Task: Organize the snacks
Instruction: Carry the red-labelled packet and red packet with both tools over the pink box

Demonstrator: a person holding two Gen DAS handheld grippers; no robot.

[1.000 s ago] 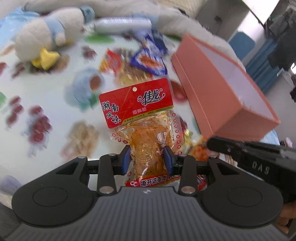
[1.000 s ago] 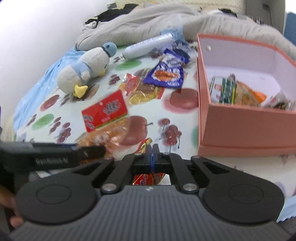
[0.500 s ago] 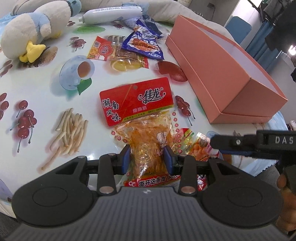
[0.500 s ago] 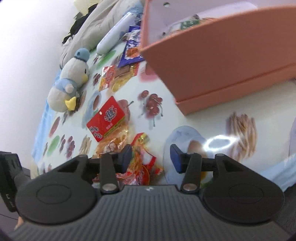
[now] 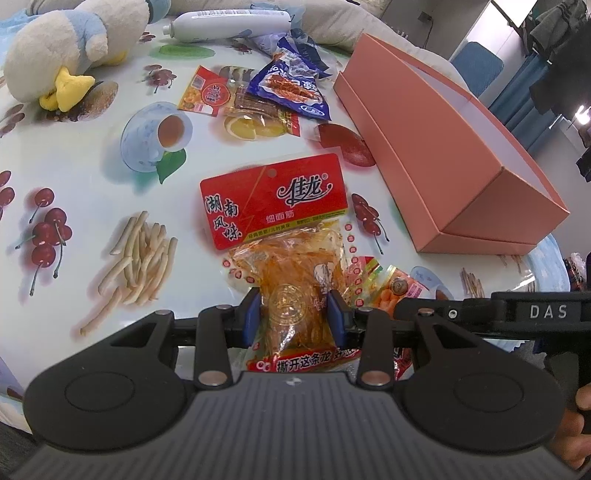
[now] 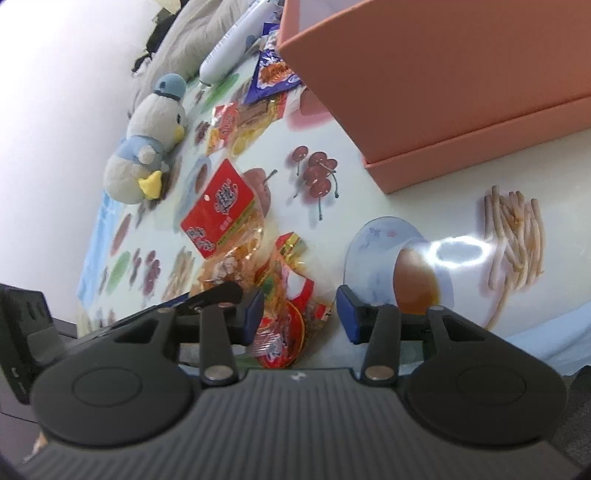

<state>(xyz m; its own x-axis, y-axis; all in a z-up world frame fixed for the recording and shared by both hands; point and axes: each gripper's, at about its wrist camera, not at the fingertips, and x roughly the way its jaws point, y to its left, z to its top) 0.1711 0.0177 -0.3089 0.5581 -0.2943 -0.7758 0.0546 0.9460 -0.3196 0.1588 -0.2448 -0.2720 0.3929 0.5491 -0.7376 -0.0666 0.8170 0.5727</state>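
Red-topped and clear below, the noodle pack (image 5: 284,254) lies flat on the printed tablecloth (image 5: 92,177), and the left gripper (image 5: 293,315) pinches its lower end, both blue pads pressed into the crinkled film. Just right of it, partly under its edge, sits a small orange packet (image 6: 288,302). The right gripper (image 6: 301,314) stands over that packet with its jaws closing; the packet lies between them, against the left pad, while the right pad is clear of it, so nothing is gripped yet. In the left view this gripper's black finger reaches in from the right, marked DAS.

Beyond the packs, the pink box (image 5: 443,155) stands open on the right side of the table; its inside is hidden from both views. Farther back lie a blue snack bag (image 5: 291,92) overlapping a red-and-clear packet (image 5: 229,99), a white bottle (image 5: 229,24) on its side, and a plush duck (image 5: 62,55) at the far left.
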